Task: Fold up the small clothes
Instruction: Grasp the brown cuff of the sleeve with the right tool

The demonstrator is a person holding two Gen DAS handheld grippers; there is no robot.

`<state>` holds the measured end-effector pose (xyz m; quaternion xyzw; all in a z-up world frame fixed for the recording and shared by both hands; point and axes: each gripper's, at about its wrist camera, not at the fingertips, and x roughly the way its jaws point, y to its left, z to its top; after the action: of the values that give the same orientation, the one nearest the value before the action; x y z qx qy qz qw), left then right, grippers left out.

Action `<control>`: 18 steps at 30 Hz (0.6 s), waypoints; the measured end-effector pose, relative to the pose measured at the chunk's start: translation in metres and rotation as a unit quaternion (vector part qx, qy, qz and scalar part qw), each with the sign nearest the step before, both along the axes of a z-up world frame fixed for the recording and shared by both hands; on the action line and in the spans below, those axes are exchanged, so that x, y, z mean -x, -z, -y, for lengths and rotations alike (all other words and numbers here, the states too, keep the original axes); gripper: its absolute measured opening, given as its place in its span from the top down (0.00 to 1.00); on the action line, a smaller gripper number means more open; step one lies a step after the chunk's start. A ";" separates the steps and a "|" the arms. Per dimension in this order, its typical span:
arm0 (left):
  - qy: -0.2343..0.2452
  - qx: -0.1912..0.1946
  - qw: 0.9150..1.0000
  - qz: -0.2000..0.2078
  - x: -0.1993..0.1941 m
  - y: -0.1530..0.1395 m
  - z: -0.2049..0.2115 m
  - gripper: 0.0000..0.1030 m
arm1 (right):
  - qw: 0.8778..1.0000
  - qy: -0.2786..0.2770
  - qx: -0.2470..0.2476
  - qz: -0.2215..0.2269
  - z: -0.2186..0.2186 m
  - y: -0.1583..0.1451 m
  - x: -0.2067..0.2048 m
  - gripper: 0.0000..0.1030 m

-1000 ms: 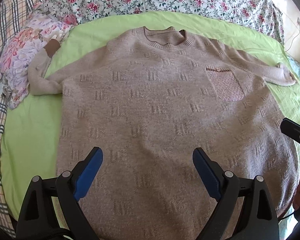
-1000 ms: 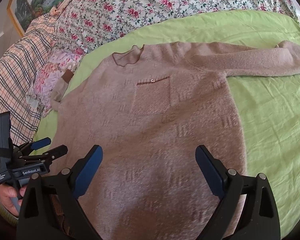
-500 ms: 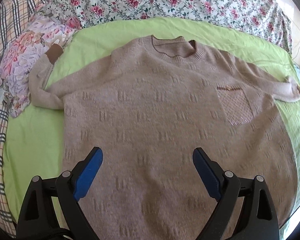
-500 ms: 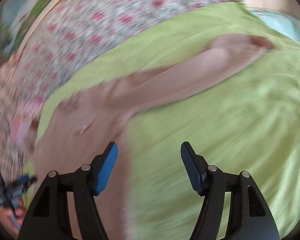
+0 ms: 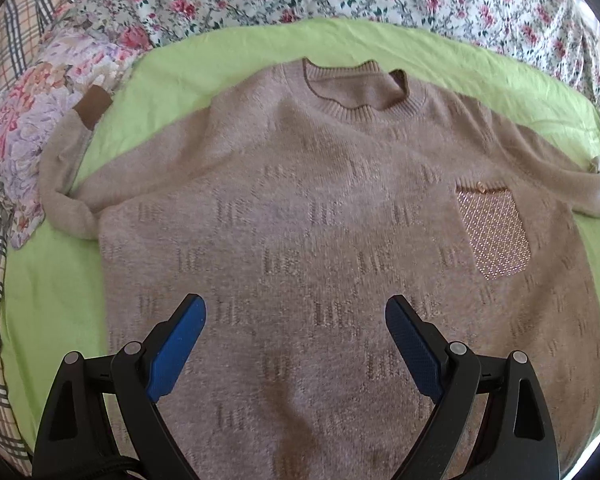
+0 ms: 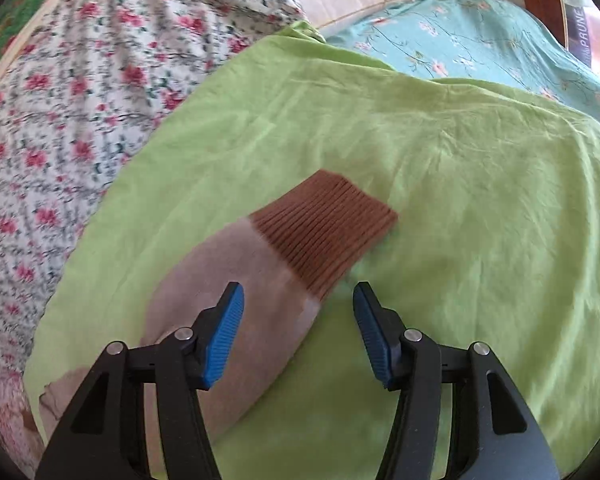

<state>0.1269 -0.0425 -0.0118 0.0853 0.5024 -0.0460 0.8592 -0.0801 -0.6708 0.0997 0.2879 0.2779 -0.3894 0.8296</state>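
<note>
Here a beige sweater [image 5: 320,240] lies flat on the green bed sheet [image 6: 480,160]. The right hand-held gripper [image 6: 298,300] is closing toward its brown cuff [image 6: 324,228], nothing pinched yet; the left hand-held gripper [image 5: 296,312] hovers open over the hem. Next, grip the cuff and fold the sleeve inward.

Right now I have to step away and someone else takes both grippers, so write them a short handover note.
Left gripper: open, hovering over the lower body of the beige sweater, holding nothing.
Right gripper: fingers closing above the right sleeve just behind its brown ribbed cuff, not yet gripping.
Sweater lies face up and flat on the green sheet, chest pocket showing; the other sleeve bends up toward the floral pillows.
Done: sweater spread out.
Left: every fold. Probably take this cuff first, bring the sleeve across the body, then the other side.
</note>
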 end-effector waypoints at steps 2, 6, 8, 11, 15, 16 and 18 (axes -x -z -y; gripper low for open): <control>0.001 0.000 1.000 -0.004 -0.002 0.003 0.001 0.11 | 1.000 -0.003 0.001 0.001 -0.002 -0.002 -0.002 0.92; 0.002 0.007 1.000 -0.008 -0.005 0.007 0.000 0.11 | 0.995 -0.082 0.046 0.019 -0.057 -0.022 -0.018 0.93; 0.003 0.011 1.000 -0.010 -0.005 0.008 -0.001 0.11 | 0.990 -0.132 0.044 0.030 -0.094 -0.026 -0.032 0.93; 0.002 0.023 1.000 -0.006 -0.004 0.006 -0.005 0.11 | 0.975 -0.214 0.032 0.040 -0.160 -0.025 -0.061 0.93; 0.001 0.040 0.999 0.001 0.002 -0.001 -0.017 0.11 | 0.944 -0.325 -0.026 0.050 -0.253 0.001 -0.111 0.93; 0.003 0.046 0.999 0.003 0.005 -0.003 -0.021 0.11 | 0.935 -0.349 -0.044 0.053 -0.274 0.010 -0.122 0.93; 0.008 0.057 0.998 0.005 0.008 -0.006 -0.029 0.11 | 0.915 -0.392 -0.078 0.049 -0.316 0.027 -0.147 0.93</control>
<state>0.1186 -0.0140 -0.0058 0.0406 0.4939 -0.0806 0.8648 0.0668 -0.3549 0.0726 0.2387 0.3569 0.0052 0.9031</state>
